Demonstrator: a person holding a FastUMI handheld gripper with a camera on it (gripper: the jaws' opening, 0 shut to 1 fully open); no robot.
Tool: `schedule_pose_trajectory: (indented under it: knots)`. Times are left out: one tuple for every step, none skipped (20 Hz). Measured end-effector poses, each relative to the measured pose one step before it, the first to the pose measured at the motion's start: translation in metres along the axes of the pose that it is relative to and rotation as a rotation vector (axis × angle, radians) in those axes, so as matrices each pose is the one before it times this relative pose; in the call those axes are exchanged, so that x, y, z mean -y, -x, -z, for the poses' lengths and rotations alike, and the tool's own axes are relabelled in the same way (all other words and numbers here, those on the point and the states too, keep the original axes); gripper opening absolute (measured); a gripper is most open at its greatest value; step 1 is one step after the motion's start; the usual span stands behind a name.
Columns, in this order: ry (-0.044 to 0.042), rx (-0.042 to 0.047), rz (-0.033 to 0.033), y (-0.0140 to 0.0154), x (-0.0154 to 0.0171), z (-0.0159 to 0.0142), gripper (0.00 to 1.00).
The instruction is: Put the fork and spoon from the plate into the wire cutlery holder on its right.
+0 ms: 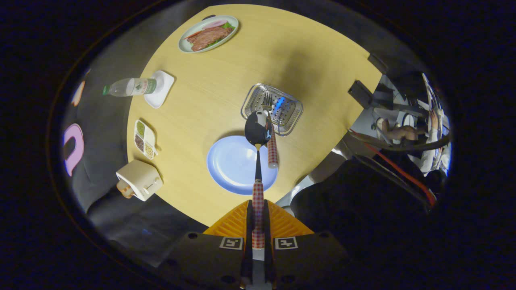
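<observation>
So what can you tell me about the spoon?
The spoon is held by the gripper, whose two fingers are shut on its red-and-white checked handle. A thin dark neck leads from the handle to a dark, shiny, rounded bowl that points away from the fingers. It hangs above the blue plate, with its bowl reaching toward the wire holder. The fork, which has the same checked handle, already leans in that holder, right beside the spoon's bowl.

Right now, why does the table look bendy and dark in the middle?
In the gripper view, the fisheye lens curves the table; a soft shadow falls beyond the wire cutlery holder; the spoon, clamped in the hand-held gripper, looks dark against the blue plate.
</observation>
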State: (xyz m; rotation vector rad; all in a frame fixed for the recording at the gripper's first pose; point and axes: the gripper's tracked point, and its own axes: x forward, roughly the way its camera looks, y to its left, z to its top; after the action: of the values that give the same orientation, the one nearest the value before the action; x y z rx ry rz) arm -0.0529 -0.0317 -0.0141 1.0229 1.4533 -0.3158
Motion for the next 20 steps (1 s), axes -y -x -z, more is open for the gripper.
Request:
schedule_pose_trajectory:
  knots:
    - [-0.03562, -0.02913, -0.01805, -0.00354, -0.00416, -0.00429, 0.14]
    - [-0.03965, -0.02500, -0.02477, -0.00254, -0.00590, -0.00579, 0.15]
    - [-0.04067, -0.02864, -0.02512, -0.00432, -0.00742, -0.00371, 0.15]
    - [-0.03161, -0.02742, -0.02417, -0.00360, -0.00576, -0.00311, 0.15]
    - [-0.02230, -0.02435, -0.01201, -0.00574, -0.00312, -0.00535, 0.15]
    - [-0.01699, -0.01862, -0.00311, -0.00632, -0.00117, -0.00609, 0.15]
    - [-0.01566, -0.01412, 0.00205, -0.00444, 0.00062, -0.00499, 0.15]
    - [-0.01380, -0.01189, -0.00283, -0.00293, 0.00024, -0.00661, 0.15]
    - [-0.01419, -0.01246, -0.01161, -0.00711, 0.00366, -0.00930, 0.15]
    - [-0.02007, -0.01149, -0.01465, -0.00170, -0.00238, -0.00524, 0.14]
    - [-0.01138, -0.00784, -0.01192, -0.00393, -0.00309, -0.00488, 0.15]
    - [-0.00476, -0.00674, -0.00386, -0.00416, -0.00103, -0.00401, 0.15]
    - [-0.00136, -0.00647, 0.00410, -0.00239, 0.00045, -0.00511, 0.15]
    - [0.00171, -0.00851, 0.00277, -0.00338, -0.00015, -0.00424, 0.15]
    - [0.00460, -0.00616, 0.00536, -0.00164, 0.00057, -0.00334, 0.16]
    - [0.00696, -0.02366, 0.00416, -0.00148, 0.00038, 0.00224, 0.16]
    - [-0.00156, -0.00724, 0.00439, -0.00054, -0.00111, -0.00001, 0.16]
    - [0.00396, -0.00920, 0.00136, -0.00071, -0.00018, 0.00063, 0.17]
    - [0.00740, -0.00414, 0.00398, -0.00124, -0.00028, -0.00059, 0.17]
    - [0.00186, -0.00135, 0.00262, 0.00034, -0.00013, 0.00009, 0.17]
